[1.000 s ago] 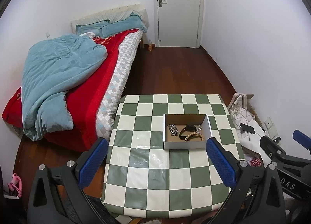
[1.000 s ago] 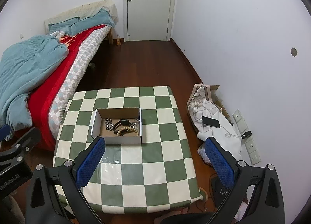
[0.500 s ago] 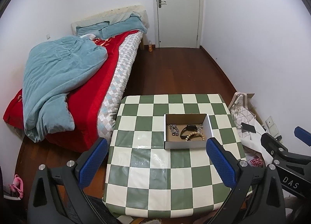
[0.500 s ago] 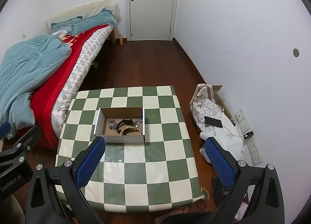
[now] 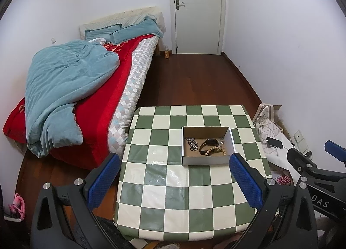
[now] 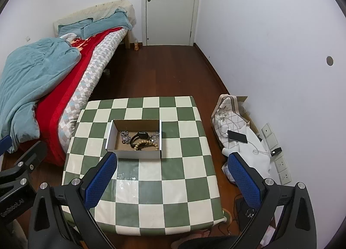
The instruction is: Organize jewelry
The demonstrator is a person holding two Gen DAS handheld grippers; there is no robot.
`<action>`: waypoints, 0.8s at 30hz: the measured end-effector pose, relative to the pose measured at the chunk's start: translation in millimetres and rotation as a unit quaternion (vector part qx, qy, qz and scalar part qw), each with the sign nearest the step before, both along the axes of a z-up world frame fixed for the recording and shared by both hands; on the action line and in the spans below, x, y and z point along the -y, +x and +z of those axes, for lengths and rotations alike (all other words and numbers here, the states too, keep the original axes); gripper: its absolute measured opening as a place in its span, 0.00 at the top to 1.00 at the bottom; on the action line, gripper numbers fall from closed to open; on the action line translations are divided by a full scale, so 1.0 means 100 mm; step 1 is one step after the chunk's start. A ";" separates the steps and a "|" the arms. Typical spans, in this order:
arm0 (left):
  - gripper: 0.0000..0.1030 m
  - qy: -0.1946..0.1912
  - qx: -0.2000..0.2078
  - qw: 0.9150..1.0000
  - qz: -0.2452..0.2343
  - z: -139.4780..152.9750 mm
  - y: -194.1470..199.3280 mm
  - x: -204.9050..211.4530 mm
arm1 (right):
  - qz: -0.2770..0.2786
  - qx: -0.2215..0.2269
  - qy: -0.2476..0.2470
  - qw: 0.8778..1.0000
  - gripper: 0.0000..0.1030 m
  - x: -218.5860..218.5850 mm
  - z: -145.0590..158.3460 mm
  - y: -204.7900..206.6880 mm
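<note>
Left wrist view shows the left gripper (image 5: 173, 181) held high above a square table with a green and white checked cloth (image 5: 186, 186). Its blue-padded jaws are spread wide with nothing between them. A shallow white cardboard box with a brown floor (image 5: 207, 145) sits on the far right part of the table. Inside it lie a silver chain (image 5: 192, 142) on the left, a black watch (image 5: 207, 143) in the middle, and a tan wooden bead bracelet (image 5: 215, 151) near the front wall (the watch and the beads touch).

From the right wrist view, the right gripper (image 6: 173, 181) also hangs above the table, released and wide, holding nothing. The box (image 6: 134, 138) lies on the left side of the table here, just past the left finger (image 6: 100, 181).

A bed with a red cover and a blue blanket (image 5: 71, 89) stands to the left of the table. A white door (image 5: 197, 11) is at the far wall. A black phone (image 6: 237, 136) rests on white bags on the floor to the right.
</note>
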State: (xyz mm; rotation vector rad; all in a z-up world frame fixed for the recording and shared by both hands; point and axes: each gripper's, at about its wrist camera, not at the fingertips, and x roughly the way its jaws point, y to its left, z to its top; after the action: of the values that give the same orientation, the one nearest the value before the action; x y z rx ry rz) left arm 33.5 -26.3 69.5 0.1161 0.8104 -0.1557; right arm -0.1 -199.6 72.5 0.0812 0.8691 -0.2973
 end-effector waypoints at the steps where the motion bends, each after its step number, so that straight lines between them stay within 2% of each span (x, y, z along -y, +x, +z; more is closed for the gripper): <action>1: 0.00 0.000 0.000 1.000 0.000 0.00 -0.01 -0.01 | 0.000 0.000 0.000 1.000 0.00 0.00 0.00 -0.01; 24: 0.00 0.004 0.004 1.000 0.006 0.02 -0.04 -0.07 | 0.006 0.001 0.000 1.000 0.00 -0.03 0.03 -0.02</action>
State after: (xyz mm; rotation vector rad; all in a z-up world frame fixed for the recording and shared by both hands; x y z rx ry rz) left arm 29.5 -19.8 71.6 0.1182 0.8028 -0.1405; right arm -2.0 -196.1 75.1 0.0758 0.8667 -0.2861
